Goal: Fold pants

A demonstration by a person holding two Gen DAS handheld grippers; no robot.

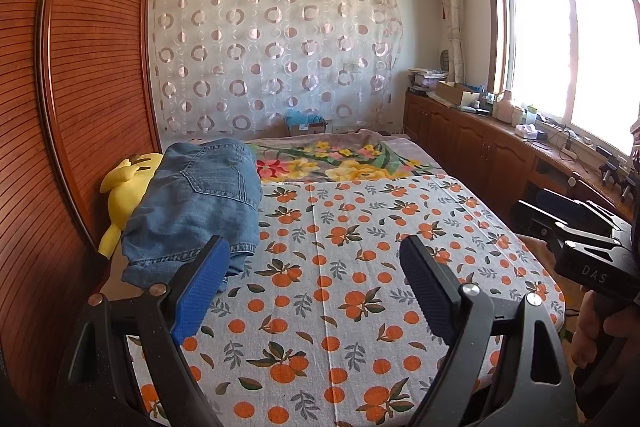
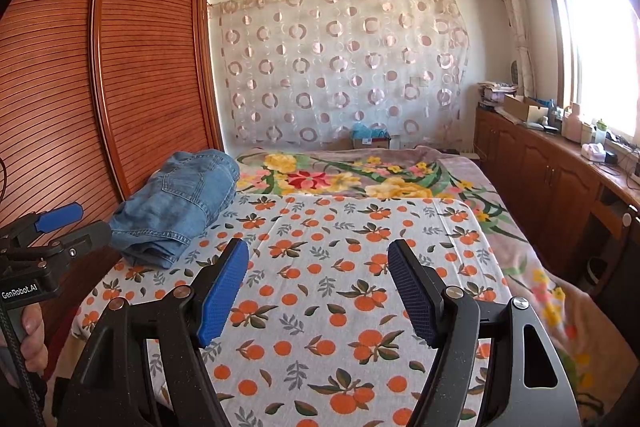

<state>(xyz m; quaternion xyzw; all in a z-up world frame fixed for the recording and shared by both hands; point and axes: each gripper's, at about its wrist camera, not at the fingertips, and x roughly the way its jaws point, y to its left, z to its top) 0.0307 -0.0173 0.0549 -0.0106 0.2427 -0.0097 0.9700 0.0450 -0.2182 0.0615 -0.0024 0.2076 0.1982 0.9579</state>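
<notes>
Blue denim pants (image 1: 196,203) lie folded in a thick bundle at the left edge of the bed, partly over a yellow plush toy (image 1: 126,193); the right wrist view shows the pants (image 2: 176,203) too. My left gripper (image 1: 316,267) hovers open over the orange-print sheet (image 1: 352,267), its left blue pad close to the pants' hem, nothing between the jaws. My right gripper (image 2: 318,275) also stands open above the sheet, to the right of the pants and apart from them. Each gripper shows at the edge of the other's view, held by a hand (image 2: 32,343).
A tall wooden wardrobe (image 1: 80,67) stands along the bed's left side. A floral blanket (image 1: 340,159) covers the far end of the bed. Low wooden cabinets (image 1: 480,143) with clutter run under the window at right. A patterned curtain hangs on the far wall.
</notes>
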